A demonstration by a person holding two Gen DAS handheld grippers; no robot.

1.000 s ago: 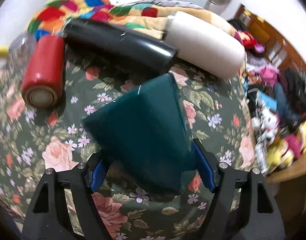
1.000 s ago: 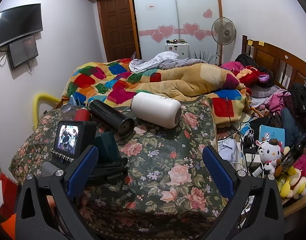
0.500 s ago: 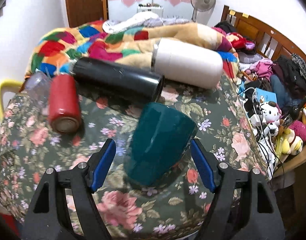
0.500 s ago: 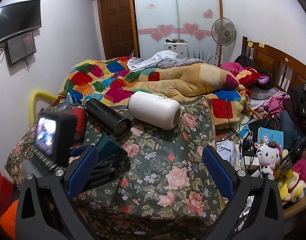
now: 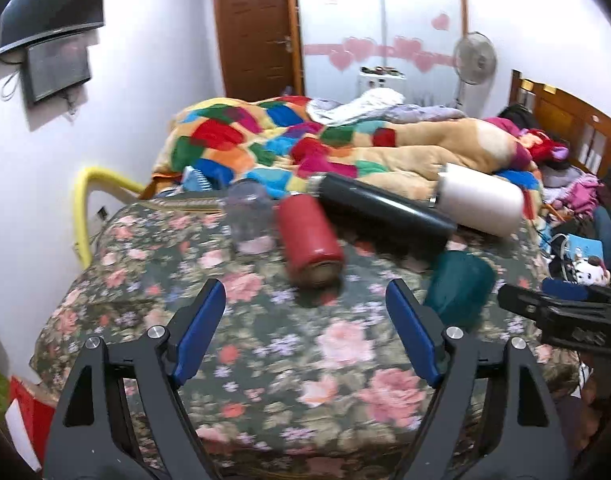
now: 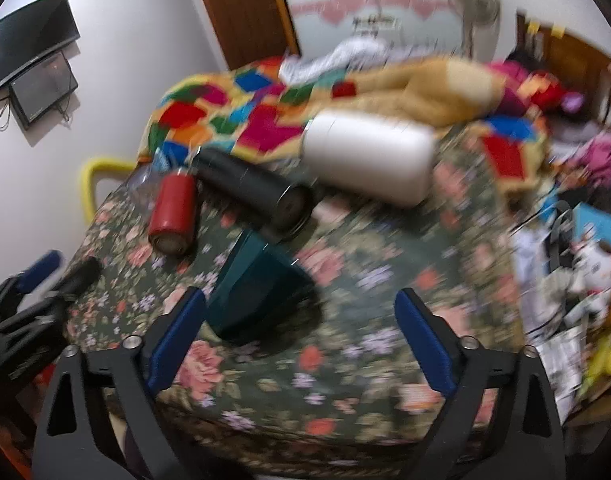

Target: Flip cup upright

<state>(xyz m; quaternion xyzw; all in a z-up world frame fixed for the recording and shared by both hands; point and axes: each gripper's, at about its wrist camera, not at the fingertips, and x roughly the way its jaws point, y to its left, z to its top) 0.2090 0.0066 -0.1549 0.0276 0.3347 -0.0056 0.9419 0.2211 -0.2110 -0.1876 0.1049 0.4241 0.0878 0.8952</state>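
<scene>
A dark teal cup (image 5: 459,288) stands on the floral-covered table (image 5: 265,344), wide end down as far as I can tell. It also shows in the right wrist view (image 6: 257,292). My left gripper (image 5: 305,336) is open and empty, to the left of the cup and pulled back from it. My right gripper (image 6: 299,340) is open and empty, with the cup just beyond its left finger. The right wrist view is blurred.
A red bottle (image 5: 309,240), a black flask (image 5: 385,208) and a white tumbler (image 5: 481,204) lie on their sides behind the cup. A clear cup (image 5: 249,216) stands at the back left. A patchwork blanket (image 5: 265,140) lies behind. Clutter sits at the right.
My left gripper has let go of the teal cup and drawn back to the left. The cup now stands on the table. My right gripper has moved in toward the cup.
</scene>
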